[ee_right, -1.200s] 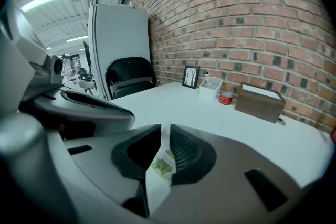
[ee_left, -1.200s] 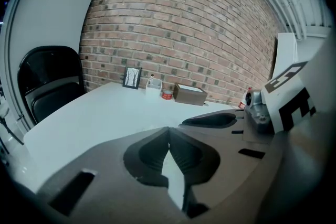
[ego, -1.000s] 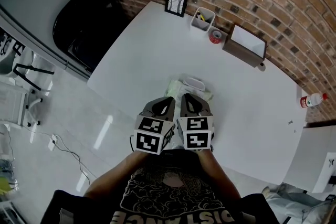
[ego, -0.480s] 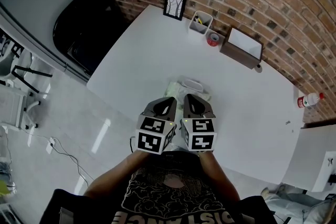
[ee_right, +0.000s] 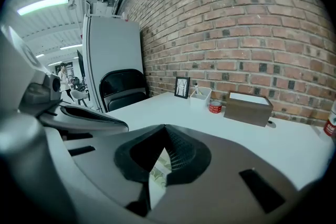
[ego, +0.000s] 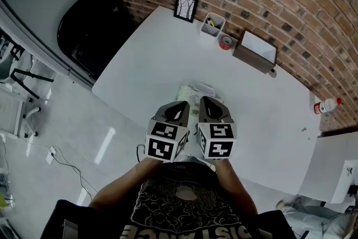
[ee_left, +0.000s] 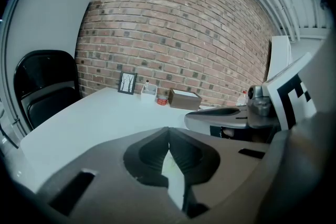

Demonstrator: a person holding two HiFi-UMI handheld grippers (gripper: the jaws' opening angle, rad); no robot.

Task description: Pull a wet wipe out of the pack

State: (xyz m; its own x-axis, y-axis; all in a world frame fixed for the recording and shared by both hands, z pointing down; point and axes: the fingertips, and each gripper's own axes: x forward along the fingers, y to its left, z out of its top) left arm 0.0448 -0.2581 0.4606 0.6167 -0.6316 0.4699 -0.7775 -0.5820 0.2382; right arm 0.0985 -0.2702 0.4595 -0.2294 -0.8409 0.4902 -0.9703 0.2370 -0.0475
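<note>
The wet wipe pack [ego: 192, 92], pale green with a white lid, lies on the white table [ego: 162, 53] near its front edge. Both grippers hover side by side just above its near end. My left gripper [ego: 182, 104] has its jaws shut tip to tip with nothing between them. My right gripper [ego: 203, 100] is shut in the same way and holds nothing. In the left gripper view only a sliver of the pack [ee_left: 169, 166] shows under the left gripper [ee_left: 168, 131]. In the right gripper view the pack's printed side [ee_right: 157, 168] shows below the right gripper [ee_right: 165, 129].
Along the brick wall stand a framed picture [ego: 186, 6], a white pen holder [ego: 213, 24], a red tape roll [ego: 226, 42] and a brown box [ego: 254, 52]. A bottle [ego: 324, 105] is at the far right. A black chair [ego: 89, 25] is beside the table's left end.
My right gripper has drifted slightly to the right, away from the left one. Both stay shut over the pack.
</note>
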